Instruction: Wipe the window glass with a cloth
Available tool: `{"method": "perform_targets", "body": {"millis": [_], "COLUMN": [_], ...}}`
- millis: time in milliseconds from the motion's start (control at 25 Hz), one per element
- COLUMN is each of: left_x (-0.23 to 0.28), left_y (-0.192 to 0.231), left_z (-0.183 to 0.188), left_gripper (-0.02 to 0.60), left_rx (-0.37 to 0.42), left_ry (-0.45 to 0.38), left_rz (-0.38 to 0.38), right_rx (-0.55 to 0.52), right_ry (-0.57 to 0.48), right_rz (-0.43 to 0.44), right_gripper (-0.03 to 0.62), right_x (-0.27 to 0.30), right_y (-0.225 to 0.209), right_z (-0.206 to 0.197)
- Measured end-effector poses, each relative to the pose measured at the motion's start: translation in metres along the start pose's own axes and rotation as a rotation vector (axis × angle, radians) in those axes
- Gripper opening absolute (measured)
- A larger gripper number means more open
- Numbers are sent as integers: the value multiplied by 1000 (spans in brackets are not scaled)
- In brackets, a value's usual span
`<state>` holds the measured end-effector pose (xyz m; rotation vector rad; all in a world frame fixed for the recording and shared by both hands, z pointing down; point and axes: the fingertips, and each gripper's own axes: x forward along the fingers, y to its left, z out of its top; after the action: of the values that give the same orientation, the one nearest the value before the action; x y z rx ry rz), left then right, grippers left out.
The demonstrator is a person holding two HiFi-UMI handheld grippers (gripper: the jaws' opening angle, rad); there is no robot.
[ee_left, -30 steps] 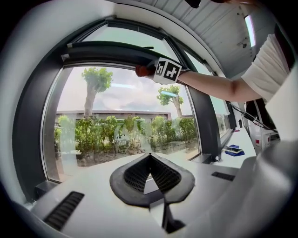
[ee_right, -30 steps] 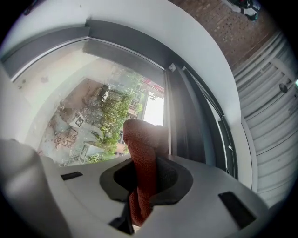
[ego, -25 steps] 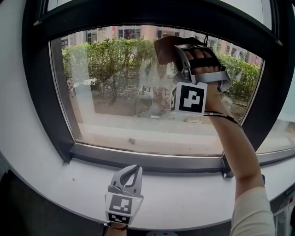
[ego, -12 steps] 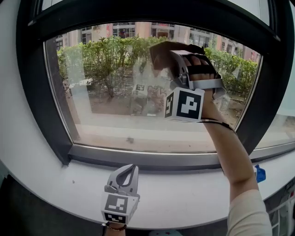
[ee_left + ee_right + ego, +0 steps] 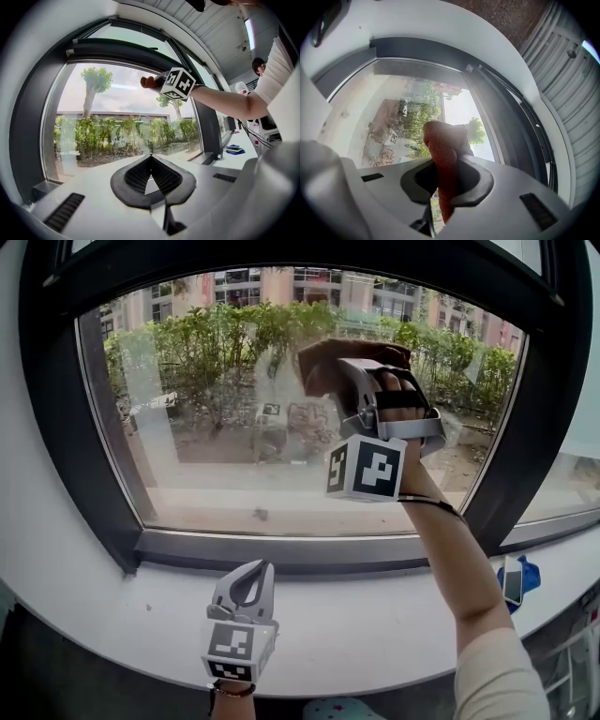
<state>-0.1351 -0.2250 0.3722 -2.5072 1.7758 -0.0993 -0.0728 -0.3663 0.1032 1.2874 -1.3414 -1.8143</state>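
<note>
Right tool (image 5: 445, 171), clamped on the reddish-brown cloth (image 5: 328, 365) pressed to the window glass (image 5: 216, 427), has slid slightly lower within a second, suggesting a wiping stroke under way, while the left tool (image 5: 247, 579) idles closed and empty over the sill (image 5: 394, 624).

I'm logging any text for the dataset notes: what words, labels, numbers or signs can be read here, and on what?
No text can be read.
Marker cube on the left tool, marker cube on the right tool: square patterns only, no letters.
Marks on the low wall outside: too blurred to read.
</note>
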Motion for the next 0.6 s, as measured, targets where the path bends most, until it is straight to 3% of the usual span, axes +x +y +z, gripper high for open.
{"method": "perform_targets", "body": {"millis": [600], "left_x": [0], "left_y": [15], "left_z": [-16], "left_gripper": [20], "left_rx": [8], "left_ry": [9], "left_rz": [-26], "right_rx": [73], "right_ry": [35], "right_rz": [18], "right_gripper": [60], "right_x": [-16], "right_y": [42], "right_z": [1]}}
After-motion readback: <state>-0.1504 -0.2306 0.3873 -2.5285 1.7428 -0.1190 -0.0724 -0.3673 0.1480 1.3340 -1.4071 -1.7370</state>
